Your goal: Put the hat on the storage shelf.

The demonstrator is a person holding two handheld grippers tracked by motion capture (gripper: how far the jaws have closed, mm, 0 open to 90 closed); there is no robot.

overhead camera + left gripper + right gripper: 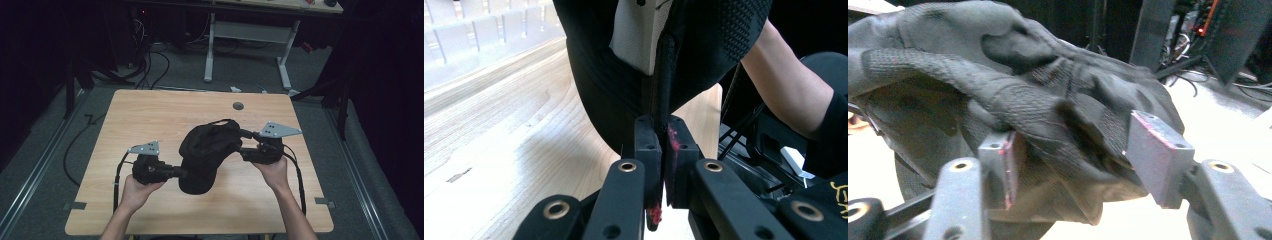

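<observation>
The left claw (pixel 663 150) is clenched on the black fabric cap's (pixel 207 150) edge, while the right claw (pixel 1073 165) stands released around its crumpled crown above the wooden bench (pixel 150 115).

You've got a light wooden table (pixel 150 115) on grey floor (pixel 40 165), a white-legged desk (pixel 250 35) beyond, cables (pixel 150 65) trailing, and darkness all around the room.

Dim lab: wooden table (pixel 150 115), floor cables (pixel 155 65), desk frame (pixel 247 32).

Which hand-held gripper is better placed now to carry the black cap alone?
Probably the left hand-held gripper: its jaws are clamped tight on the black cap edge. The right hand-held gripper has its jaws apart around bunched fabric.
</observation>
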